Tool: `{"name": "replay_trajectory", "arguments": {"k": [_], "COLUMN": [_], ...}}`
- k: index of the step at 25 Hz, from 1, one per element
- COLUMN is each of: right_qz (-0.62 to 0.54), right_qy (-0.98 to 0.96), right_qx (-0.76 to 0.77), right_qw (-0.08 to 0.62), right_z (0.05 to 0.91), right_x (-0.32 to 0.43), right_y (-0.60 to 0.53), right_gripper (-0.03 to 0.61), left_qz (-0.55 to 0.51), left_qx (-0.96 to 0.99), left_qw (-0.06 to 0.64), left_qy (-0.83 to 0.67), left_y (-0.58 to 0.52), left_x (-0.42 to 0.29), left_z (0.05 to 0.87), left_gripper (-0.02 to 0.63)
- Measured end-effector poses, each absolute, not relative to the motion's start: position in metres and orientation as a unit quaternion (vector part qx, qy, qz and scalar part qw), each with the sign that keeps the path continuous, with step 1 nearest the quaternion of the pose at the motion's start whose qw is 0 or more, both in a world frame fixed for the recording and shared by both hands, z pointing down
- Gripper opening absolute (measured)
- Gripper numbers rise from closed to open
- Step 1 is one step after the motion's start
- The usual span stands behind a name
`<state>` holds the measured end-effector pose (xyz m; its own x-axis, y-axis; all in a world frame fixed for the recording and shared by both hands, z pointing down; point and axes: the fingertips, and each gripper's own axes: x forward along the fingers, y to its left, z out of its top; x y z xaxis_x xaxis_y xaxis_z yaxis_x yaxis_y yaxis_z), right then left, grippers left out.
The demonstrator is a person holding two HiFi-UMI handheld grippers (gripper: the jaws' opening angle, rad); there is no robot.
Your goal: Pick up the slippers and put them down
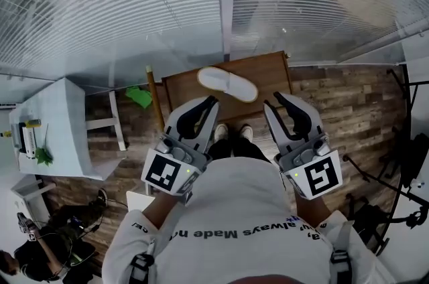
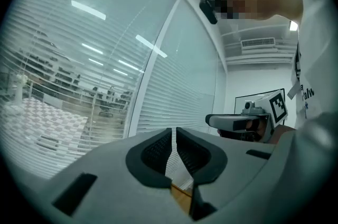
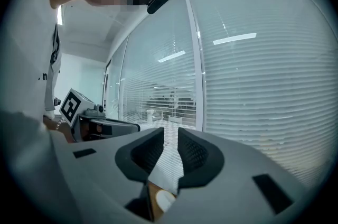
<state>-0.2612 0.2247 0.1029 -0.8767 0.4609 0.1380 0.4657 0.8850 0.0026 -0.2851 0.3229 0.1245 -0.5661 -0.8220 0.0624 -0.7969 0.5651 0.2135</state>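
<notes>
A: Slipper (image 1: 228, 84) is lying on the counter (image 1: 268, 72), ahead of left tongs (image 1: 208, 102) and right tongs (image 1: 277, 99). Soft, light?
B: Probably; I'm favouring its sole edge. Left tongs are sitting clenched, right tongs gaping slightly, both empty.

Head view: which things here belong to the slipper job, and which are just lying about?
Job:
- flat white slipper
- brown wooden table under it
- left gripper
- right gripper

Lying about:
- green object beside the table
- white cabinet at left
</notes>
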Motion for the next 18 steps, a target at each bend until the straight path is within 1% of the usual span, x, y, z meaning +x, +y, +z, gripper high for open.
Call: {"name": "replay_trajectory", "arguments": {"k": [5,12,14,16,18], "right_qz": [-0.011,0.002,0.008,0.013,0.016], "right_qy": [-0.969,-0.966,-0.965,-0.963,-0.962], "right_qx": [-0.234,-0.224,-0.220,-0.217,-0.215], "right_qw": [0.083,0.131,0.146,0.160,0.169], "right_z": [0.128,0.181,0.199,0.218,0.236], "right_x": [-0.267,-0.272,-0.271,-0.271,-0.276], "right_y": [0.221,0.211,0.210,0.208,0.203], "right_gripper": [0.087,0.124,0.132,0.141,0.147], "left_qz": [-0.080,-0.069,-0.068,-0.061,-0.052], "left_qx": [0.455,0.446,0.444,0.445,0.442], "left_qw": [0.108,0.136,0.149,0.156,0.159], "left_qy": [-0.880,-0.882,-0.881,-0.880,-0.881], "left_y": [0.325,0.330,0.332,0.334,0.335], "left_x": [-0.289,-0.304,-0.307,-0.311,-0.319], "left_z": [0.157,0.201,0.216,0.232,0.248], "left_gripper": [0.015,0.017,0.033,0.071,0.085]}}
